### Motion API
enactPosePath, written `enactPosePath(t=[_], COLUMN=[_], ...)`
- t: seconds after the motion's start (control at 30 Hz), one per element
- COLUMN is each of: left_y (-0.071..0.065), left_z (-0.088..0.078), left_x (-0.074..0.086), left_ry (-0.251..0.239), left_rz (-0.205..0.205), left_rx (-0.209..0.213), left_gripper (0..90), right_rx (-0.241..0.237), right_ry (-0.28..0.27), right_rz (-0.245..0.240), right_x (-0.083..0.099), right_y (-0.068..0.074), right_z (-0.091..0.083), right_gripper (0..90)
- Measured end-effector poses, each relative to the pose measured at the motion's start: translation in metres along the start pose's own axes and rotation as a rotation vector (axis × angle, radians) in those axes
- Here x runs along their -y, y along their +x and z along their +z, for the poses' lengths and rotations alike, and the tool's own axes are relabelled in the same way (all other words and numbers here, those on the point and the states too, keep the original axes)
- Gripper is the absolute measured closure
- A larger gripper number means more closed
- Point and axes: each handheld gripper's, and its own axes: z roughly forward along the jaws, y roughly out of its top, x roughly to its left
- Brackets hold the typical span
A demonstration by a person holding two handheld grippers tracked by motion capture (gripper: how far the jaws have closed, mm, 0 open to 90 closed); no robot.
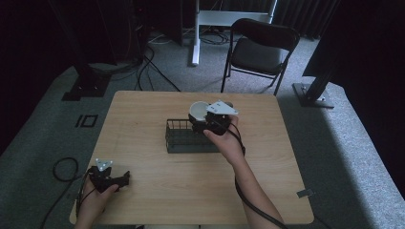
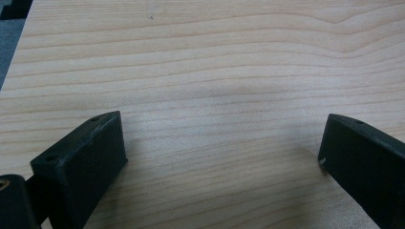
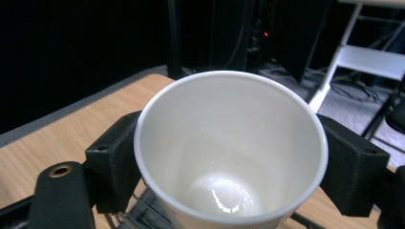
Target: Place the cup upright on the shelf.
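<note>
Cup (image 3: 229, 143), white, upright, pinched by right gripper (image 1: 205, 119) directly above far right end of wire basket (image 1: 184, 138); left gripper (image 2: 219, 157) spread, idle on table (image 1: 157, 186), well apart.

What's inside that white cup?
The white cup, clamped in the right hand-held gripper, looks empty: a bare, glossy white bottom. Below it is the black wire basket, its floor partly covered.

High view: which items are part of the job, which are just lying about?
In the job: white cup, held by the right hand-held gripper; black wire basket below it.
Lying about: left hand-held gripper, open on the table; folding chair; floor cables.
</note>
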Motion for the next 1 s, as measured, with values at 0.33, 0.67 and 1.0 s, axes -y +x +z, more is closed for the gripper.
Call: enactPosePath(t=[0.33, 0.67, 1.0], left_y=[0.0, 0.0, 0.0], left_z=[0.0, 0.0, 0.0], left_x=[0.0, 0.0, 0.0], left_ry=[0.0, 0.0, 0.0], left_rz=[0.0, 0.0, 0.0], left_rx=[0.0, 0.0, 0.0], left_gripper=[2.4, 2.4, 2.4], right_rx=[0.083, 0.112, 0.114], right_ry=[0.068, 0.12, 0.136], right_rz=[0.025, 0.045, 0.069], right_x=[0.021, 0.044, 0.054], right_y=[-0.013, -0.016, -0.018], right_z=[0.011, 0.024, 0.029], right_gripper=[18.9, 19.0, 18.9])
